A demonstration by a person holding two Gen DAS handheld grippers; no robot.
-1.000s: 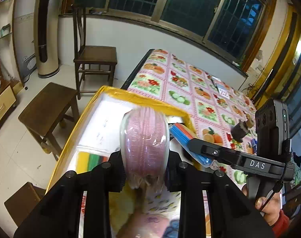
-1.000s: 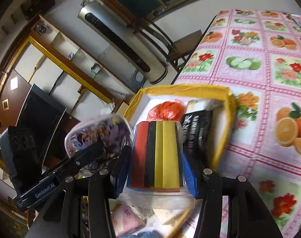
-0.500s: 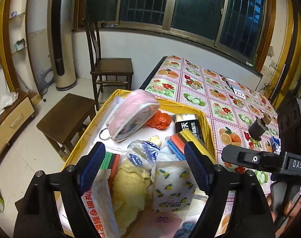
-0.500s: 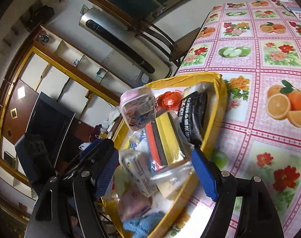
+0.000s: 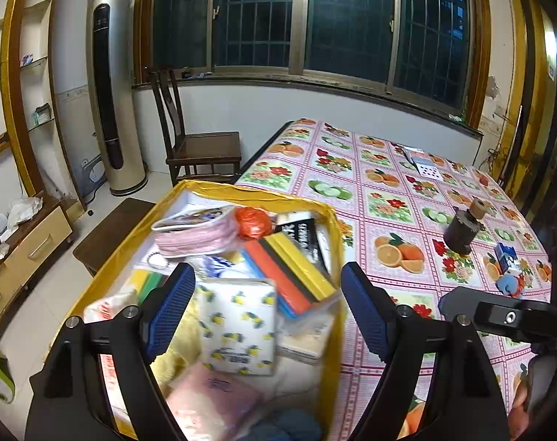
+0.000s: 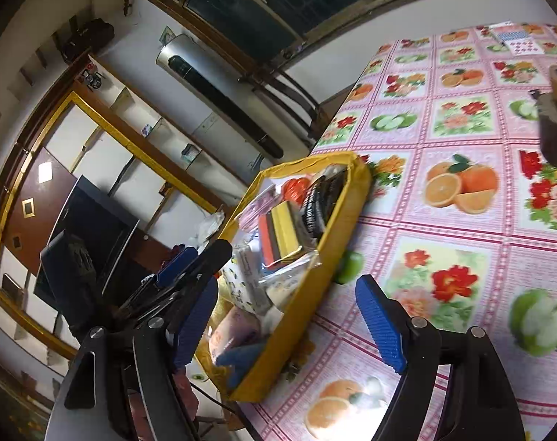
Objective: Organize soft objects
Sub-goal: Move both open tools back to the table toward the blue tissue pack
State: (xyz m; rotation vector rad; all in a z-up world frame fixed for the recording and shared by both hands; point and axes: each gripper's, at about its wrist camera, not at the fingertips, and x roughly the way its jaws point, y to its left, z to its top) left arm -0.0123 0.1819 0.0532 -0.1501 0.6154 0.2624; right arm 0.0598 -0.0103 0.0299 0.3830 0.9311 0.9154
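Now both the left tool (image 5: 267, 308) and right tool (image 6: 286, 323) gape empty above the yellow box (image 5: 335, 242); next, likely seek the blue item (image 5: 508, 283) on the tabletop (image 5: 388, 198).

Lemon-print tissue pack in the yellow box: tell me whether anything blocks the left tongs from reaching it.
Nothing visible does. The left tongs hang open right above the lemon-print tissue pack, which lies on top of the pile in the yellow box. The striped sponge pack lies just beyond it, not over it.
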